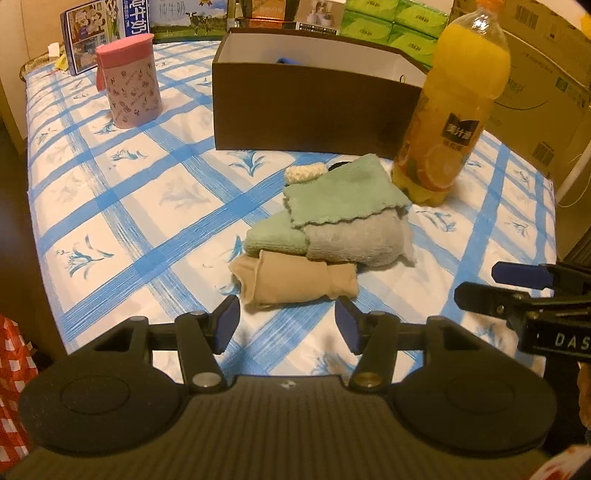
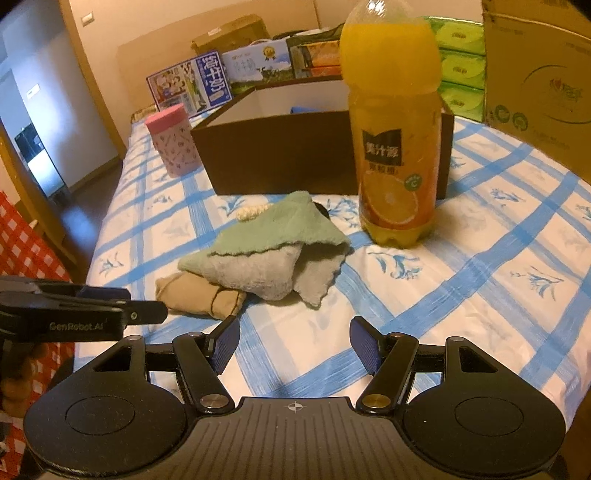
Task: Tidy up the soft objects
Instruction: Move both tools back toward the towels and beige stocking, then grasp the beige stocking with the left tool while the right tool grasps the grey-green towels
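Observation:
A pile of soft things lies on the blue-checked cloth: a green towel (image 1: 343, 192) (image 2: 280, 225) on top, a grey towel (image 1: 354, 240) (image 2: 258, 273) under it, a beige rolled cloth (image 1: 295, 282) (image 2: 195, 295) nearest me, and a small cream knitted piece (image 1: 304, 171) (image 2: 249, 212) at the far side. My left gripper (image 1: 287, 325) stands open just short of the beige roll, nothing between its fingers. My right gripper (image 2: 293, 345) is open and empty too, a little short of the pile. Behind the pile stands an open dark brown box (image 1: 314, 107) (image 2: 280, 158) with something blue inside.
A tall orange juice bottle (image 1: 454, 107) (image 2: 395, 133) stands right of the pile, close to the box. A pink lidded canister (image 1: 129, 81) (image 2: 173, 144) stands at the far left. Cartons and green tissue packs (image 1: 399, 26) line the back. The table edge drops off on the left.

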The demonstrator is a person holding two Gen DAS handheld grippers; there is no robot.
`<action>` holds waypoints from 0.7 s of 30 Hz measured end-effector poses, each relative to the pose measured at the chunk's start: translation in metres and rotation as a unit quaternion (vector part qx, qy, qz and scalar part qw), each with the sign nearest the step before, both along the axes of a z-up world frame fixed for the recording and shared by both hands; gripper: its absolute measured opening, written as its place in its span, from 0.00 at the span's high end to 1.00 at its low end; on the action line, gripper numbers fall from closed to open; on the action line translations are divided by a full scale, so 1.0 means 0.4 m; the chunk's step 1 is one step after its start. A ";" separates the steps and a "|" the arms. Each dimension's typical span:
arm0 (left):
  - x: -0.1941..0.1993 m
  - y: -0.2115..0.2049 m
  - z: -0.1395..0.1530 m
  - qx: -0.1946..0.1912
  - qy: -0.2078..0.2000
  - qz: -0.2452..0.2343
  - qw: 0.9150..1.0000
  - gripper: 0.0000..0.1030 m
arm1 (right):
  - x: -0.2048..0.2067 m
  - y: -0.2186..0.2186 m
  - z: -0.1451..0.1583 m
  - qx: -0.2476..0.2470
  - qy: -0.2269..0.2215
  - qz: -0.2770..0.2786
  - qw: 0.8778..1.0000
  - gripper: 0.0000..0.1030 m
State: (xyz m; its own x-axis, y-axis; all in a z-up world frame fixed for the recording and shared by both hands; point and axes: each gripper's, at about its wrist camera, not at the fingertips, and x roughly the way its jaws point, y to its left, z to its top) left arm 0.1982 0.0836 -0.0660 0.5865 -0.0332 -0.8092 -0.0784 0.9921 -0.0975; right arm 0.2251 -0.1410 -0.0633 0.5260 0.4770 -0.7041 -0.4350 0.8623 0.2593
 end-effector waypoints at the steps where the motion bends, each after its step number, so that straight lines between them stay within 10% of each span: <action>1: 0.007 0.003 -0.008 -0.001 0.002 -0.001 1.000 0.46 | 0.005 0.003 -0.005 0.000 0.002 0.000 1.000 0.36; 16: 0.092 0.023 -0.084 -0.009 0.022 0.010 1.000 0.43 | 0.066 0.008 -0.060 0.000 0.030 -0.015 0.999 0.36; 21: 0.104 0.010 -0.099 -0.010 0.012 -0.001 1.000 0.66 | 0.073 0.009 -0.070 -0.002 0.034 -0.016 0.999 0.36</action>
State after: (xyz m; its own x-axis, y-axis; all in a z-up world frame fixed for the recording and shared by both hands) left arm 0.2397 0.0875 -0.1057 0.5669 -0.0504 -0.8222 -0.0792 0.9902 -0.1153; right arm 0.2545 -0.1376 -0.0913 0.4917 0.4582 -0.7405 -0.3894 0.8763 0.2837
